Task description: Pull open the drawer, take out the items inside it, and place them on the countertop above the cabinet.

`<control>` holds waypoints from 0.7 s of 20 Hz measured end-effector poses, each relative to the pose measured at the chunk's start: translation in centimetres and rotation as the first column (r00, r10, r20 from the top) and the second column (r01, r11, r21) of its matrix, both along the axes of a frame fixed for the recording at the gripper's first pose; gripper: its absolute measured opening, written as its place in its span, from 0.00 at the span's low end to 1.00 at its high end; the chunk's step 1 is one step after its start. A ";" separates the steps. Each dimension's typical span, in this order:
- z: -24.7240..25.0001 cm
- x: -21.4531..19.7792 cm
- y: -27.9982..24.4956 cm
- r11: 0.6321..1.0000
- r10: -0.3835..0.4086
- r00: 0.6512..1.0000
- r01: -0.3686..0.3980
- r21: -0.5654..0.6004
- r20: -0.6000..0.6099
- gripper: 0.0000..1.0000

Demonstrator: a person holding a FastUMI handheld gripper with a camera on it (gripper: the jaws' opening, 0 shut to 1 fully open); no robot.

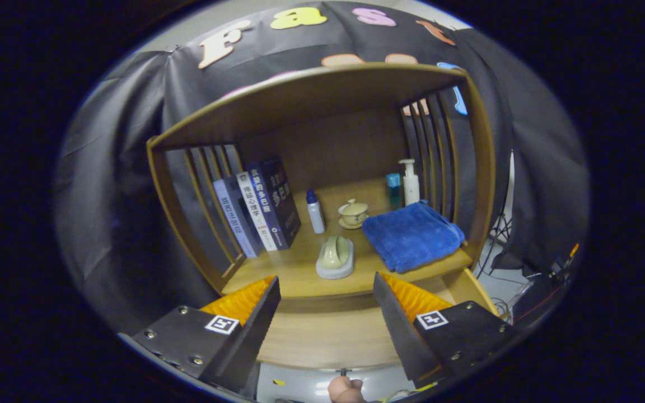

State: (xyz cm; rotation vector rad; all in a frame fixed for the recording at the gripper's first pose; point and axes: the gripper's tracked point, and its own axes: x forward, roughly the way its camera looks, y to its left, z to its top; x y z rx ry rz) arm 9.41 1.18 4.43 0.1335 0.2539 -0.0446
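My gripper [325, 279] is open, with nothing between its fingers, and is held above the pulled-out wooden drawer [322, 336]. The part of the drawer's floor I can see between the fingers is bare. Just beyond the fingertips, a pale green object on a white base [335, 256] lies on the cabinet's countertop [294, 274]. To its right on the countertop is a folded blue towel [412, 235]. A person's hand [346, 390] is at the small knob on the drawer's front, below the fingers.
At the back of the countertop stand a row of books [258, 210], a small white bottle [315, 211], a lidded tea cup [353, 214], a teal bottle [393, 190] and a pump bottle [410, 182]. Slatted sides and a wooden top shelf [311, 95] enclose it. Cables lie on the floor to the right.
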 end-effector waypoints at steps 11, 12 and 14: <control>-0.4 -12.2 1.5 0.992 0.047 0.988 -0.029 -0.126 0.144 0.99; -0.8 -12.8 1.3 0.991 0.044 0.987 -0.024 -0.129 0.154 0.99; -1.8 -13.6 0.8 0.989 0.039 0.984 -0.013 -0.149 0.173 0.99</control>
